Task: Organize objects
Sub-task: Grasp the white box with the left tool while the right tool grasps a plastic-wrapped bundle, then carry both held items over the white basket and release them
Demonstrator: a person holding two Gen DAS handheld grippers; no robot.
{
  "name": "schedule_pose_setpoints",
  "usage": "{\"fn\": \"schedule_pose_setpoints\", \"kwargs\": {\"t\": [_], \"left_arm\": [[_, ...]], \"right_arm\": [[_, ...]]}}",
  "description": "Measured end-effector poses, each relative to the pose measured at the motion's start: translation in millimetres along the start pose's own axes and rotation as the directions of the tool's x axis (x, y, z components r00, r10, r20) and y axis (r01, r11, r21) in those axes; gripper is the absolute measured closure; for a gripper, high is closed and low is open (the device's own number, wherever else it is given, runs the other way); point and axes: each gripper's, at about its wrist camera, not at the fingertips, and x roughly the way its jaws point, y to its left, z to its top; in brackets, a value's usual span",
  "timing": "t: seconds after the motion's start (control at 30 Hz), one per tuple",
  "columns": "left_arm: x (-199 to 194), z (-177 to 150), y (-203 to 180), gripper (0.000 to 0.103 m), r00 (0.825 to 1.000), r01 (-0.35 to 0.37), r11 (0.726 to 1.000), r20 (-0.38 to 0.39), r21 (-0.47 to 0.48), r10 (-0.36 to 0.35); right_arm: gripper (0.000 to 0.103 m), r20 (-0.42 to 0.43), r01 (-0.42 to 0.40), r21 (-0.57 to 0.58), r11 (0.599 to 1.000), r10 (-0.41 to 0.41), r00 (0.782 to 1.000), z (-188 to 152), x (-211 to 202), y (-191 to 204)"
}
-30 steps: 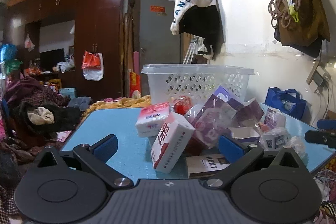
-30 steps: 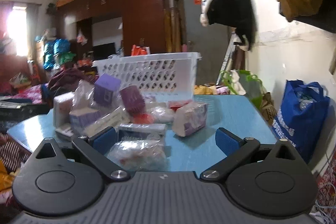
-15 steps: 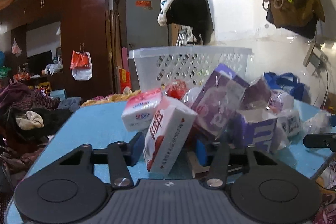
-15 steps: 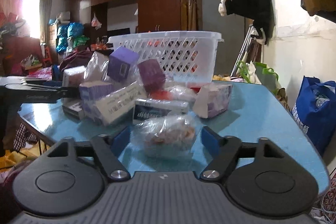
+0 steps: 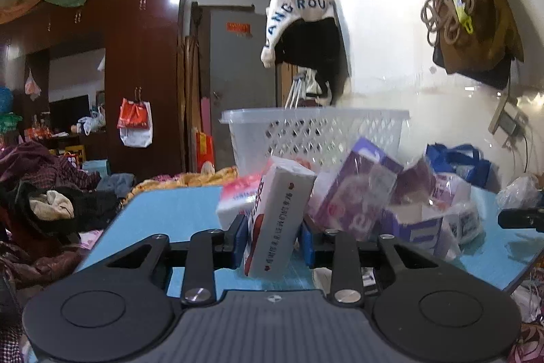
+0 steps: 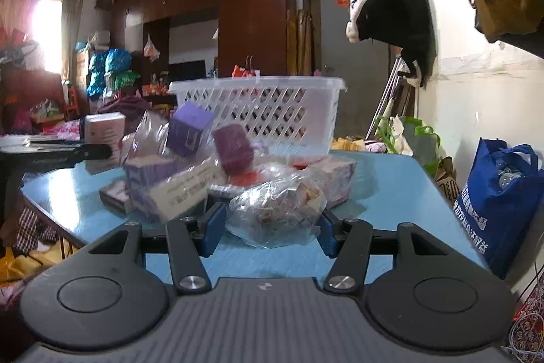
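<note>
A jumble of packets lies on the blue table [image 5: 170, 213] in front of a white lattice basket [image 5: 316, 131]. In the left wrist view, my left gripper [image 5: 272, 238] is closing its jaws on a white and red tissue pack [image 5: 278, 213], which stands tilted with both pads against its sides. A purple box [image 5: 357, 193] leans just right of it. In the right wrist view, my right gripper [image 6: 272, 228] is closing on a clear plastic bag of small items [image 6: 277, 210], its blue pads touching both sides. The basket [image 6: 258, 111] stands behind the pile.
Purple boxes [image 6: 190, 128] and a long white carton [image 6: 183, 189] crowd the table's middle. A blue shopping bag [image 6: 499, 193] stands on the floor to the right. Heaped clothes [image 5: 44, 193] lie left of the table. A hoodie [image 5: 302, 29] hangs on the wall.
Both grippers' jaws have swung in from wide open. The left now clamps the tissue pack, the right the clear bag. Both have edged closer to the pile.
</note>
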Motion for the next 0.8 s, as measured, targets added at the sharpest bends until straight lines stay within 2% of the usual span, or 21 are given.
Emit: {"fn": "schedule_pose_setpoints", "kwargs": {"t": [0.1,0.17,0.27,0.33,0.47,0.63,0.8], "left_arm": [[-1.1,12.2,5.6,0.07,1.0,0.005,1.0,0.027,-0.025,-0.004],[2.6,28.8,7.8,0.071,0.999,0.018,0.999,0.05,-0.034,-0.017],[16.9,59.2,8.3,0.072,0.996,0.054,0.998,0.073,-0.039,-0.051],[37.5,78.9,8.7,0.074,0.997,0.058,0.998,0.049,-0.036,-0.056],[56.5,78.6,13.8,0.075,0.997,0.077,0.995,-0.009,-0.063,-0.078],[52.1,71.1,17.2,0.075,0.997,0.081,0.994,-0.007,-0.075,-0.082],[51.3,88.9,19.0,0.075,0.995,0.101,0.991,0.012,-0.086,-0.101]], "right_arm": [[0.045,0.022,-0.006,0.003,1.0,0.006,1.0,20.0,4.6,-4.3],[0.044,0.044,-0.01,-0.01,1.0,0.01,0.999,44.7,15.6,-5.6],[0.045,0.05,-0.002,-0.035,0.999,0.004,0.999,85.0,48.5,-5.5],[0.045,0.018,-0.02,-0.013,1.0,0.021,1.0,105.0,74.7,-8.3],[0.045,0.019,-0.027,-0.001,1.0,0.027,0.999,109.2,84.7,-9.1],[0.045,0.016,-0.034,-0.013,0.999,0.034,0.999,103.9,77.4,-8.2],[0.045,0.019,-0.037,0.004,0.999,0.037,0.999,118.2,80.2,-15.6]]}}
